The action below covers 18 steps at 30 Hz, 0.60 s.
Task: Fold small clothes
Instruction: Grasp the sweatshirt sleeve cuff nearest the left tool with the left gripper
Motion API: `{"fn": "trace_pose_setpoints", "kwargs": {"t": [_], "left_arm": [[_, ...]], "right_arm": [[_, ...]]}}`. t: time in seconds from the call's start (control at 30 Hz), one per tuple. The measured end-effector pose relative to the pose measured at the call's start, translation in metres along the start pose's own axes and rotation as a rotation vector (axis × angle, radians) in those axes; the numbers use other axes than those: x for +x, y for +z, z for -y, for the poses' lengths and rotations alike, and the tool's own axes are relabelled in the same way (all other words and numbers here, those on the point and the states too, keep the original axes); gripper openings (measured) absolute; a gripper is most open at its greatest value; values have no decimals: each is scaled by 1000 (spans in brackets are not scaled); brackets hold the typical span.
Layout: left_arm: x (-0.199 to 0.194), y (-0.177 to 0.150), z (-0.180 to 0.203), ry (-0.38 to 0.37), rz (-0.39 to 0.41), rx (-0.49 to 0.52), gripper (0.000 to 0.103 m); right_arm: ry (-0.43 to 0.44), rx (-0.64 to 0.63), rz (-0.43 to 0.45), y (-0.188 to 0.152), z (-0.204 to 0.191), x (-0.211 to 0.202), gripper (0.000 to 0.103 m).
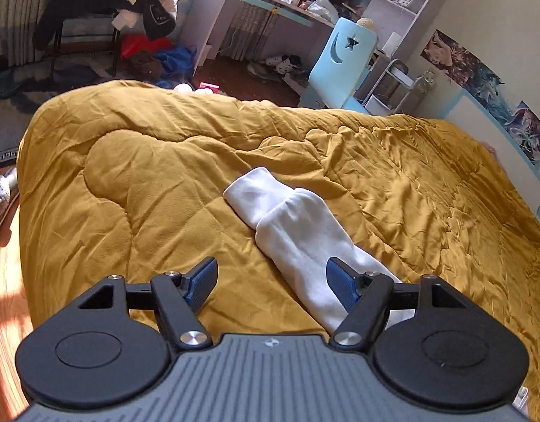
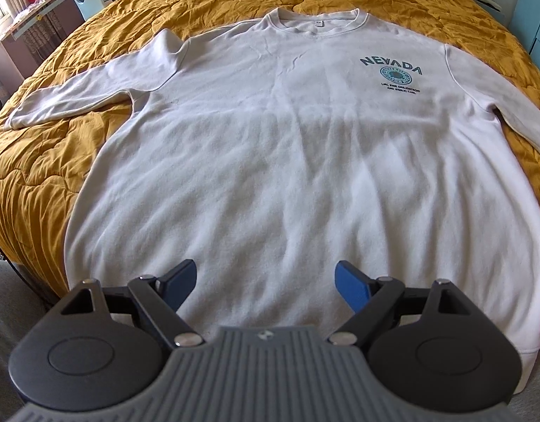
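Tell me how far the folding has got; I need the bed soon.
Barely begun. Done: the white sweatshirt lies spread flat, front up, on the mustard quilt, sleeves out. In hand: nothing; the left gripper is open over the sleeve, the right gripper open above the hem. Left: every fold, sleeves and body.

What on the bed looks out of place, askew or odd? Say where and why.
The white sweatshirt lies flat and face up on the mustard quilt. Only its left-hand sleeve stands out: it runs out sideways, the cuff end bunched. No damage or spill.
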<state>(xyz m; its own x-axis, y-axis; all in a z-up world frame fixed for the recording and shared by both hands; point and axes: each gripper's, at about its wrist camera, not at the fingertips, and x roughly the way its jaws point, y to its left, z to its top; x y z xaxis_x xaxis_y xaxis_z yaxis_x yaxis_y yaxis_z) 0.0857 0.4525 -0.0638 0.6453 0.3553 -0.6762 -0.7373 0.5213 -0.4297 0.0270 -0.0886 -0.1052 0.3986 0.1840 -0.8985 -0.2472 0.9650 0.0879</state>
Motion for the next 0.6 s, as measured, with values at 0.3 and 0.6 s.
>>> {"fn": "trace_pose_setpoints", "kwargs": {"t": [0.3,0.6], "left_arm": [[70,24,-40,-155,-72,-242,77],[78,3,-33,-154,48,-55,11]], "right_arm": [[-34,46,24,17,-2,9,82],[-132,-13,33,28,-6,17,82]]}}
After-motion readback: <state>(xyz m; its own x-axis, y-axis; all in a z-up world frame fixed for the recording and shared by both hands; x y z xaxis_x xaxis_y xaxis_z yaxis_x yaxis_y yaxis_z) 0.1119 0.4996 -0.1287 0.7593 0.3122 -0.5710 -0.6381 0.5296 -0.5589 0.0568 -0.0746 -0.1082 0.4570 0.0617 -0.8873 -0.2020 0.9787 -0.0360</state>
